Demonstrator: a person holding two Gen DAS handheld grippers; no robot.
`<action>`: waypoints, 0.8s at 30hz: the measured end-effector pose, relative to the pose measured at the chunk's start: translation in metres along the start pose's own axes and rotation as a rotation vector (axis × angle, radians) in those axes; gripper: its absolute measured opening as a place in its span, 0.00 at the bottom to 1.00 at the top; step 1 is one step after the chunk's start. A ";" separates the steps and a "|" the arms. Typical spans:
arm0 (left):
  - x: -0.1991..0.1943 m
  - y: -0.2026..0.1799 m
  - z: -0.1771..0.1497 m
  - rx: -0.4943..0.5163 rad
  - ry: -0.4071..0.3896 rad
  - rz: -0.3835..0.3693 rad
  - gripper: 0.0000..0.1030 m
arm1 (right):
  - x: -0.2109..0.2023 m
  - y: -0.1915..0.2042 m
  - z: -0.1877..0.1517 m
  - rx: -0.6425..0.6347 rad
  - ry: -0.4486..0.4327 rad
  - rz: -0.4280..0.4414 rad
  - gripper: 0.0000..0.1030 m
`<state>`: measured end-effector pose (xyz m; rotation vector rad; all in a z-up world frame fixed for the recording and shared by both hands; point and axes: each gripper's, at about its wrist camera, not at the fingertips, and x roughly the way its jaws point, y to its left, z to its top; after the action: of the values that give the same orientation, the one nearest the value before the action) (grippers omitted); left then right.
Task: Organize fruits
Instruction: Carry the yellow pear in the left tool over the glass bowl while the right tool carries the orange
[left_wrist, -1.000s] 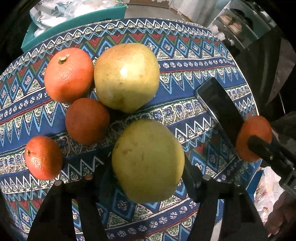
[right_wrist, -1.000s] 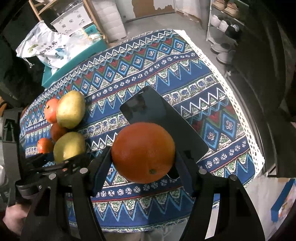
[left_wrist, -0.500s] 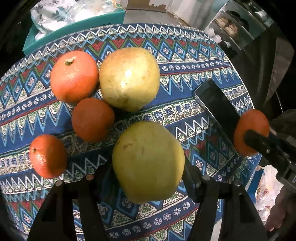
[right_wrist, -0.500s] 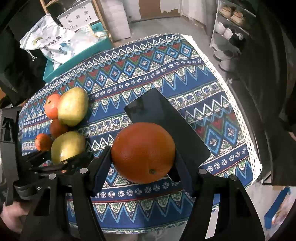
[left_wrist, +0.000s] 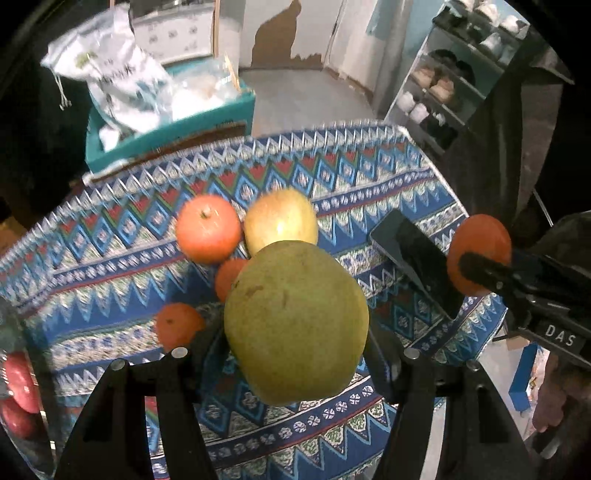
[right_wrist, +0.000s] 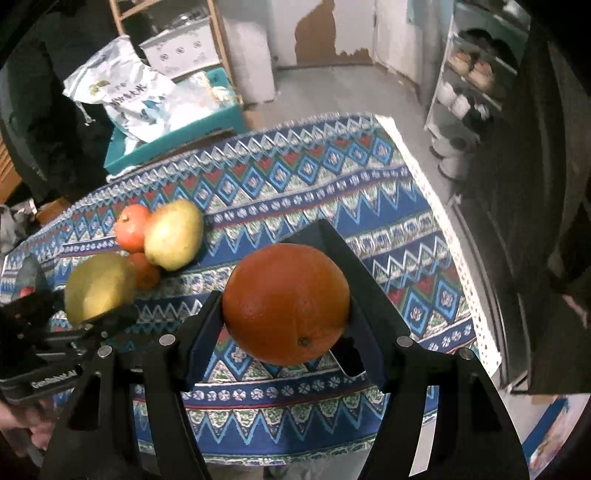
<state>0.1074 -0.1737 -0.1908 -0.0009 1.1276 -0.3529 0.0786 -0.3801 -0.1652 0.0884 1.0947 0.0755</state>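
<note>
My left gripper is shut on a big yellow-green pear and holds it above the patterned tablecloth. My right gripper is shut on a large orange, also lifted off the table. On the cloth stay a second pear, a big orange with a stem, and two smaller oranges, one half hidden behind the held pear. In the right wrist view the left gripper's pear shows at the left, the resting pear behind it.
A dark phone lies on the cloth near the right edge. A clear container with red fruit shows at the lower left. Beyond the table stand a teal box with bags and a shoe rack.
Both grippers rose with their fruit, the left one more. The table and the fruit on it look smaller and farther. The room behind has come into view.
</note>
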 end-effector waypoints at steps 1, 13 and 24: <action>-0.008 0.000 0.002 0.007 -0.015 0.004 0.65 | -0.004 0.003 0.001 -0.006 -0.011 0.002 0.65; -0.077 0.000 0.011 0.035 -0.167 0.014 0.65 | -0.052 0.032 0.019 -0.063 -0.125 0.046 0.65; -0.131 0.012 0.008 0.044 -0.280 0.036 0.65 | -0.089 0.056 0.029 -0.109 -0.207 0.080 0.65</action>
<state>0.0681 -0.1277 -0.0741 0.0082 0.8419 -0.3343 0.0626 -0.3351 -0.0669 0.0413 0.8784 0.1931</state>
